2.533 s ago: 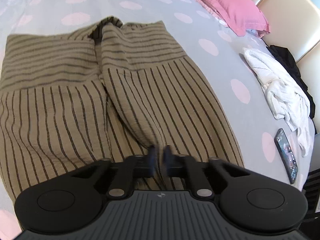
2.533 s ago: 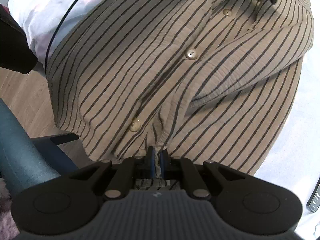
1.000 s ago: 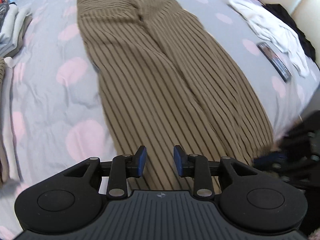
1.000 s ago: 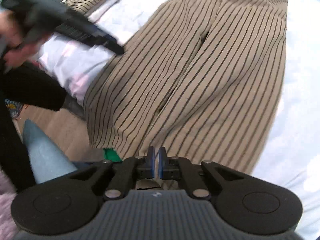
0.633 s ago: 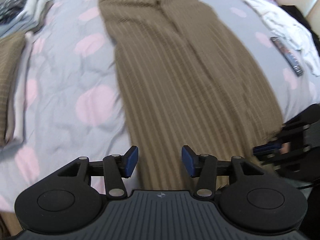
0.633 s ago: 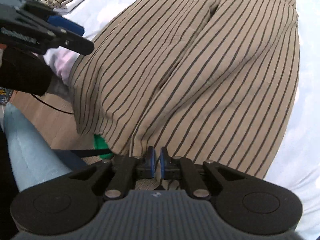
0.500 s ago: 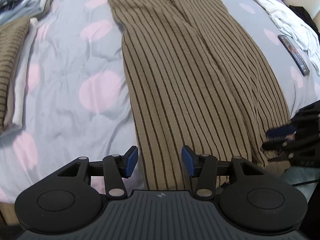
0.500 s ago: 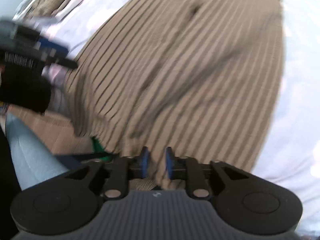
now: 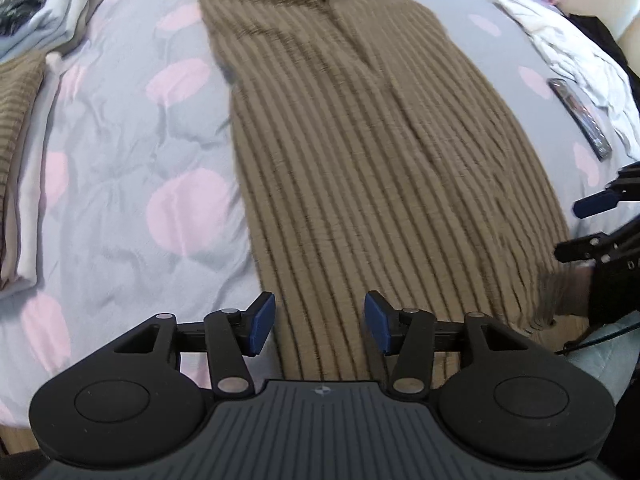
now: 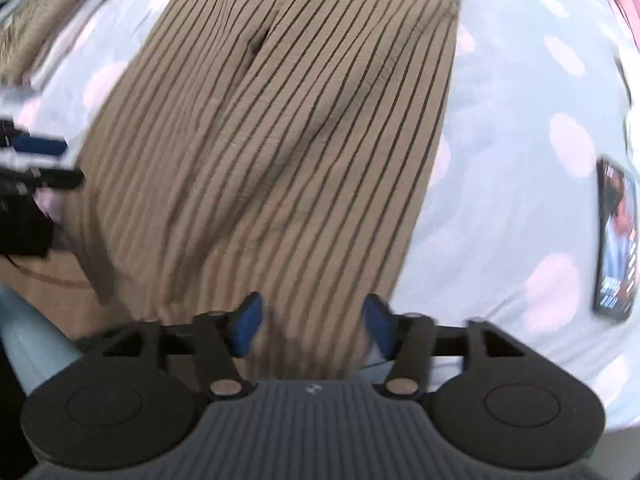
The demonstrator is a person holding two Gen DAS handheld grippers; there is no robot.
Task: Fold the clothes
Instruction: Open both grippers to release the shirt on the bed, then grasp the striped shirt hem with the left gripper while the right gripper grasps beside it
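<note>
A tan shirt with dark stripes (image 9: 380,140) lies stretched out flat along the bed, its near hem hanging over the bed's edge. My left gripper (image 9: 320,320) hovers open above the hem's left part, with cloth below the gap and the pads off it. My right gripper (image 10: 312,318) is over the hem's right part (image 10: 280,140). Its jaws are opening and nothing is pinched between them. Each gripper shows in the other's view, the right (image 9: 592,224) at the edge and the left (image 10: 40,160) blurred.
The bedspread (image 9: 120,140) is grey with pink dots. A phone (image 9: 580,120) (image 10: 616,240) lies right of the shirt, next to a crumpled white garment (image 9: 580,52). Folded clothes (image 9: 16,120) are stacked at the left. A person's leg in jeans (image 10: 24,340) stands by the bed's near edge.
The right gripper was shut on the shirt's hem and has let it go, its jaws spreading wide. The left jaws widened too. The shirt has been drawn out long and now lies flat.
</note>
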